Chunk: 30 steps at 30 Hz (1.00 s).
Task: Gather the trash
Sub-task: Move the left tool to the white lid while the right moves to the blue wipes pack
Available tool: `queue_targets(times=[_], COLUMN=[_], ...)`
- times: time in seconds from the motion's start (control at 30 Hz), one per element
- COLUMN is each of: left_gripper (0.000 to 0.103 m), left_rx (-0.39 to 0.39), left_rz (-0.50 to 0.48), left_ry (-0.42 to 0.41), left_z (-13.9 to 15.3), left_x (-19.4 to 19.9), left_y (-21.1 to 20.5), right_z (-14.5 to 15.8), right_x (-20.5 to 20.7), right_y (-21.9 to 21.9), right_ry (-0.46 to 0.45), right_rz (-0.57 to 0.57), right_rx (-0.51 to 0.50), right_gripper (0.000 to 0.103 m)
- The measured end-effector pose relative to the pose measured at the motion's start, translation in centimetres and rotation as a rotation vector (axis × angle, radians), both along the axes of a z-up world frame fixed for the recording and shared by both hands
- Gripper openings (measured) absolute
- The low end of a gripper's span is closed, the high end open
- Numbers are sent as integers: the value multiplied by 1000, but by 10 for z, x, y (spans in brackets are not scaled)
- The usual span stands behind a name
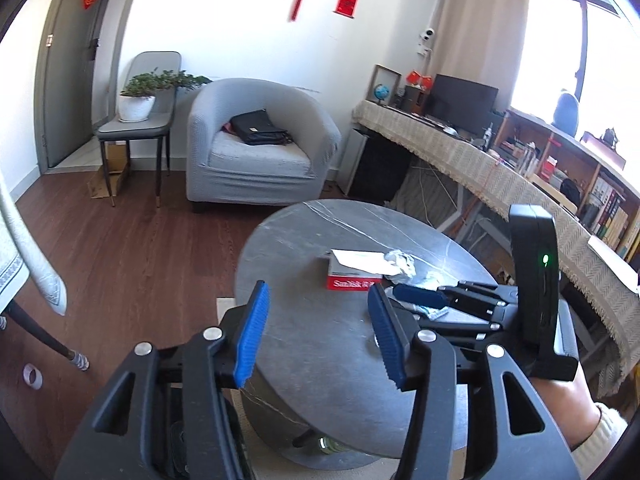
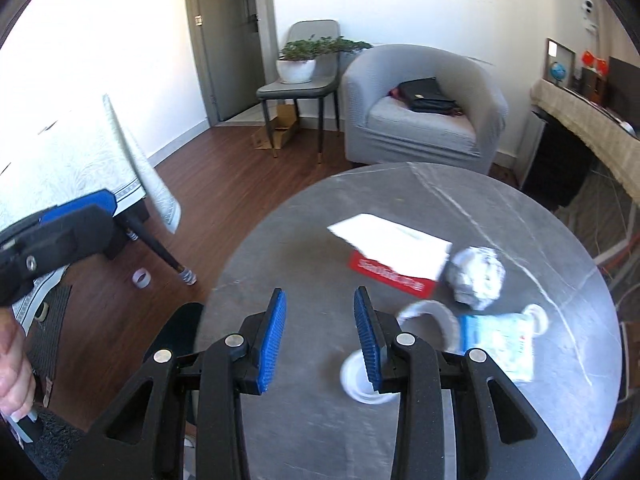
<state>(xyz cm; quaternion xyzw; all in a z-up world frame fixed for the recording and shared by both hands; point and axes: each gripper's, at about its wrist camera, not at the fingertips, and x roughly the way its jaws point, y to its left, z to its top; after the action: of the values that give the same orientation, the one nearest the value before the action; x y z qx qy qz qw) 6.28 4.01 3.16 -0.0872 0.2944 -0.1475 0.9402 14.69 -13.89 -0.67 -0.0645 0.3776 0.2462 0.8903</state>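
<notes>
Trash lies on a round grey marble table (image 2: 520,208): a red and white SanDisk box (image 2: 394,254), a crumpled foil ball (image 2: 476,276), a blue and white wrapper (image 2: 500,340), a white tape ring (image 2: 430,314) and a white lid (image 2: 354,380). My right gripper (image 2: 320,336) is open and empty above the table, left of the trash. My left gripper (image 1: 318,330) is open and empty over the table's near side; the box (image 1: 354,270) and foil ball (image 1: 400,264) lie beyond it. The right gripper (image 1: 420,298) shows in the left wrist view, beside the wrapper.
A grey armchair (image 1: 256,144) with a black bag stands beyond the table. A chair with a potted plant (image 1: 140,96) is by the door. A long cloth-covered desk (image 1: 500,176) runs along the right. A tape roll (image 2: 142,278) lies on the wooden floor.
</notes>
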Motion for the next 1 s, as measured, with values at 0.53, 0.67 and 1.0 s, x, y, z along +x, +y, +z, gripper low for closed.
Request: queue_targets(times=[0.53,0.67,1.0], left_gripper=[66,70,70], left_rx=[149,192,231], left_rz=[-179,-181,-167], left_ry=[116,152,215], left_z=[-46,-59,-81], left_x=[22,30,48], left_y=[-98,-113,-130], right_z=[-12,-16,-25], right_x=[13,13,12], right_y=[-97,-110,-131], right_ry=[19,31,65], right_rz=[-147,-161,-170], right_rx=[43,40,34], right_gripper=[68,73,80])
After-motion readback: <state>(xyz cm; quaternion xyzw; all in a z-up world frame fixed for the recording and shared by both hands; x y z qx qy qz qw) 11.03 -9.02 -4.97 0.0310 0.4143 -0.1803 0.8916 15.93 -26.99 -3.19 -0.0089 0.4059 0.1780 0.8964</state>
